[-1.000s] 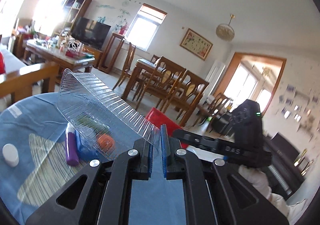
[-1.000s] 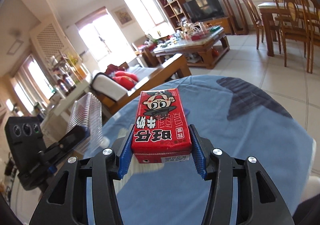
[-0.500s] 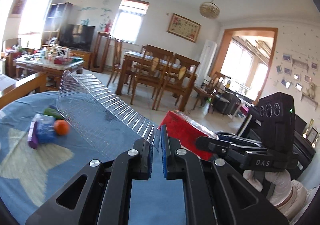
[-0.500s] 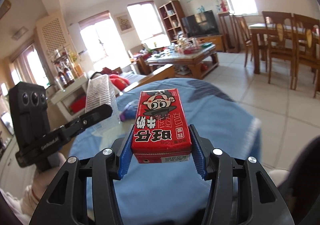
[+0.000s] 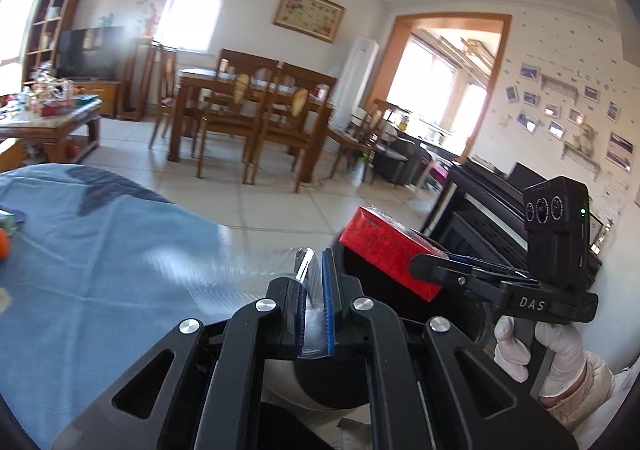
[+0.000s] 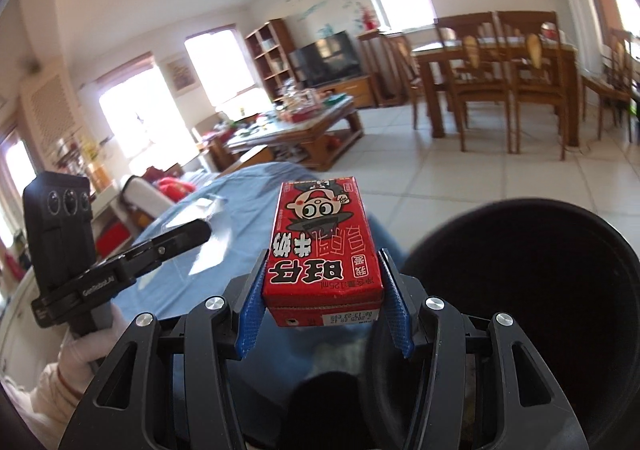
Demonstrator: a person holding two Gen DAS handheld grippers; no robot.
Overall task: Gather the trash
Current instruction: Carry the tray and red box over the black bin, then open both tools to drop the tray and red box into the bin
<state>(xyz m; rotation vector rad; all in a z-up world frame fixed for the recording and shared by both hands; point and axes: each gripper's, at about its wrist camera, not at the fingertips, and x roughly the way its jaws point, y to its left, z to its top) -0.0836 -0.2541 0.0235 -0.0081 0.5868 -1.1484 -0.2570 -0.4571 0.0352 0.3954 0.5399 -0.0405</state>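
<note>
Right wrist view shows my right hand-held gripper (image 6: pixel 324 314) clamped on the small red milk carton (image 6: pixel 322 246), just beside the round black bin (image 6: pixel 560 270), presumably ready for dropping in. Left hand-held gripper (image 5: pixel 312 310) pinches the blurred clear ribbed plastic tray (image 5: pixel 240 274) by 1 edge, over the blue-clothed counter (image 5: pixel 100 250).
</note>
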